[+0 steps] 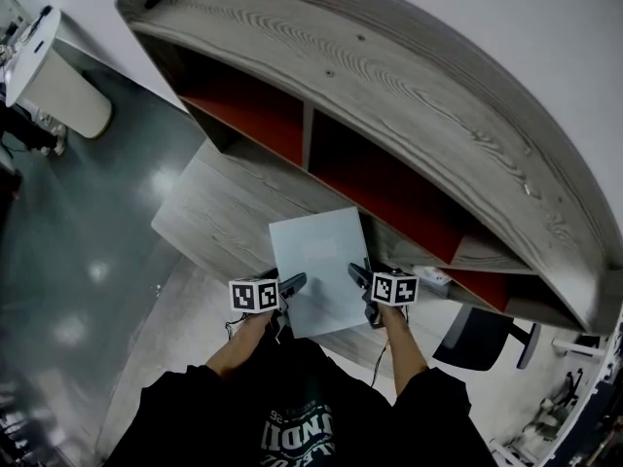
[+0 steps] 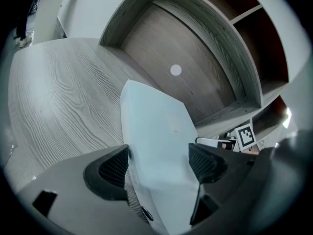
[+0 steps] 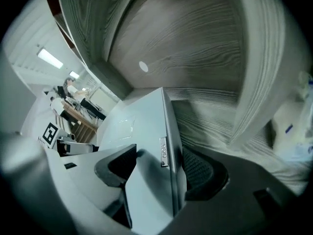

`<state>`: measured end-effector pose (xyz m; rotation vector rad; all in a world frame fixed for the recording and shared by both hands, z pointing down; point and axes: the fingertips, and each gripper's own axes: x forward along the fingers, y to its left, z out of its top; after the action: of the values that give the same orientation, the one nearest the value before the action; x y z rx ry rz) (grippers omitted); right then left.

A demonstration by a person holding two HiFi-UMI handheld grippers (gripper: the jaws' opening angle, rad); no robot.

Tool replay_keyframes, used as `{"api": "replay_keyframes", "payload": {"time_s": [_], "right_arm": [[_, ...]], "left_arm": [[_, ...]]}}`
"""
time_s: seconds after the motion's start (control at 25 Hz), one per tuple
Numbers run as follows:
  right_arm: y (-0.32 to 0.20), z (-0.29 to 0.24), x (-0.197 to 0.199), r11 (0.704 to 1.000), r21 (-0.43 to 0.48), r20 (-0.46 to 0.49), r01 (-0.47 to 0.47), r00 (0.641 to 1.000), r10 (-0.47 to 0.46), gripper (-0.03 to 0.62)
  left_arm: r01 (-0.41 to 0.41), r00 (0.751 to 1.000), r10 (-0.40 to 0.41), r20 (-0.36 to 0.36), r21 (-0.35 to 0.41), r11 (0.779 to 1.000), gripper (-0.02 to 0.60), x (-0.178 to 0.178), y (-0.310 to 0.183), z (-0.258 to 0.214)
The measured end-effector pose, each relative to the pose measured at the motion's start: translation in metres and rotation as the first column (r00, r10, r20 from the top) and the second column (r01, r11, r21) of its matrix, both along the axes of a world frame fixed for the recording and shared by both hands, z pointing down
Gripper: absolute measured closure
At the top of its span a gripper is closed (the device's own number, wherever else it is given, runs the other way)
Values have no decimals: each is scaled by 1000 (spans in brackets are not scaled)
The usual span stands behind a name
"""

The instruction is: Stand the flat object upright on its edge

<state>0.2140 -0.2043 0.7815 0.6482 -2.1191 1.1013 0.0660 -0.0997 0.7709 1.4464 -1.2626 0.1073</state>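
A pale blue flat folder (image 1: 319, 269) is held between both grippers over the front edge of the grey wood desk (image 1: 219, 217). My left gripper (image 1: 293, 282) is shut on its left side and my right gripper (image 1: 359, 274) is shut on its right side. In the left gripper view the folder (image 2: 154, 131) fills the gap between the jaws (image 2: 159, 160) and rises tilted above the desk (image 2: 63, 97). In the right gripper view the folder (image 3: 142, 131) shows its spine with a small label, clamped in the jaws (image 3: 159, 168). Its lower edge is hidden.
A wooden hutch (image 1: 389, 76) with red-backed compartments (image 1: 258, 115) stands at the back of the desk. Small white items (image 1: 433, 277) lie at the desk's right. An office chair (image 1: 482, 339) is at the lower right, a white cylinder (image 1: 58, 81) on the floor at the left.
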Motion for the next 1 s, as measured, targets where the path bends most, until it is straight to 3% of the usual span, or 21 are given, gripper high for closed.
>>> {"api": "replay_keyframes", "payload": {"time_s": [1.0], "right_arm": [[29, -8, 1, 999, -23, 16, -31, 999, 31, 335]], "left_arm": [[-45, 997, 44, 63, 11, 999, 209, -9, 13, -9]]}}
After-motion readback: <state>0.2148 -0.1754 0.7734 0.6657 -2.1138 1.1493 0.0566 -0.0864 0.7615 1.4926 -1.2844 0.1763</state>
